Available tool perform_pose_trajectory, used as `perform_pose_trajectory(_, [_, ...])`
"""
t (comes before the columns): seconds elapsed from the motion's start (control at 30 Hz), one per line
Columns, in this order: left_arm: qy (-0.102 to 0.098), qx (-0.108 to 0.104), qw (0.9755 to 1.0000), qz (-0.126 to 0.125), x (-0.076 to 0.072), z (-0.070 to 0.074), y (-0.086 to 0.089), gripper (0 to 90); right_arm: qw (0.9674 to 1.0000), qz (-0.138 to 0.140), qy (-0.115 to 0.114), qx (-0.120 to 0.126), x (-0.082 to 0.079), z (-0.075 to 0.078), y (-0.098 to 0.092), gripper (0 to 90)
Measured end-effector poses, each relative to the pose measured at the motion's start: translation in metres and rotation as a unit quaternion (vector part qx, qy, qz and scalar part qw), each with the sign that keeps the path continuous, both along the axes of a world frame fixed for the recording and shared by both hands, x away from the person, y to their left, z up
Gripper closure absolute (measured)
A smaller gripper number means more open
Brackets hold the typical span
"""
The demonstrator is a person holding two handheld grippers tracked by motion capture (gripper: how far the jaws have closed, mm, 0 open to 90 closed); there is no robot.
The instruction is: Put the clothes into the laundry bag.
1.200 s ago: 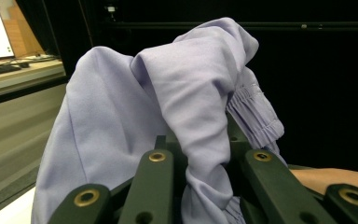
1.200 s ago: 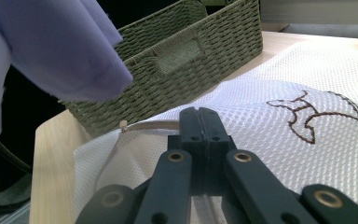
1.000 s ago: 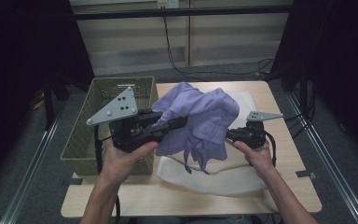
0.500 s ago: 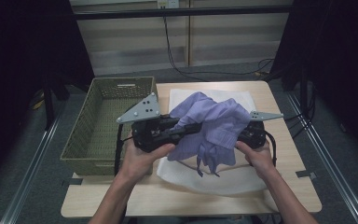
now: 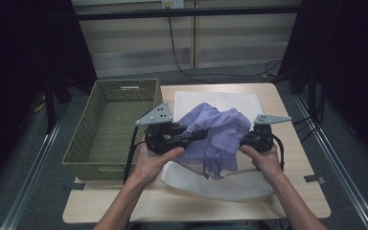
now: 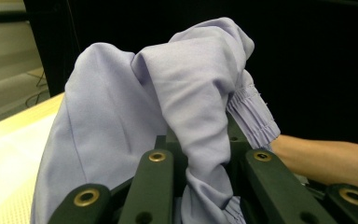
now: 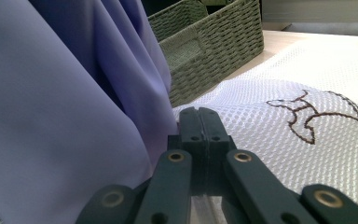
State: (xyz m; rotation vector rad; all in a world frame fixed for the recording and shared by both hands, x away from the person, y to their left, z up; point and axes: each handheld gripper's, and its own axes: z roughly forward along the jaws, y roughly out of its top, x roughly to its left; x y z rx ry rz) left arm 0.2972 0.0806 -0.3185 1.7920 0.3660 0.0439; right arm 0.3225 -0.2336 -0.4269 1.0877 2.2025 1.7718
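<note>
A lavender garment [image 5: 218,129] hangs bunched above a white mesh bag [image 5: 230,184] that lies on the table. My left gripper [image 5: 191,135] is shut on the garment from the left. In the left gripper view the cloth [image 6: 121,116] drapes over the jaws and a twist of it is pinched between them at the left gripper [image 6: 204,154]. My right gripper [image 5: 251,140] sits at the garment's right side. In the right gripper view, the right gripper [image 7: 199,114] has its jaws pressed together on the edge of the mesh bag [image 7: 279,135], and the garment [image 7: 51,116] hangs at its left.
A green wicker basket [image 5: 106,143] stands on the table's left part, also seen as the basket [image 7: 205,42] beyond the right gripper. The mesh bag carries a dark embroidered mark [image 7: 314,114]. The wooden table [image 5: 297,201] has bare wood at the front and right.
My left gripper has carried the garment rightward from the basket's edge and lower, toward the middle of the mesh bag. The right gripper has stayed almost in place.
</note>
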Motion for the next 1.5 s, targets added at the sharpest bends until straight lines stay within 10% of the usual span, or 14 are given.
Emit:
perform_pose_trajectory(0.63, [0.026, 0.068, 0.9971, 0.022, 0.011, -0.052, -0.003, 78.9, 1.0, 0.002, 0.002, -0.002, 0.001, -0.001, 0.0, 90.0])
perform_pose_trajectory(1.5, [0.056, 0.175, 0.983, 0.001, 0.015, -0.112, -0.04, 78.9, 0.9999, 0.004, 0.005, -0.013, 0.0, -0.001, 0.003, 90.0])
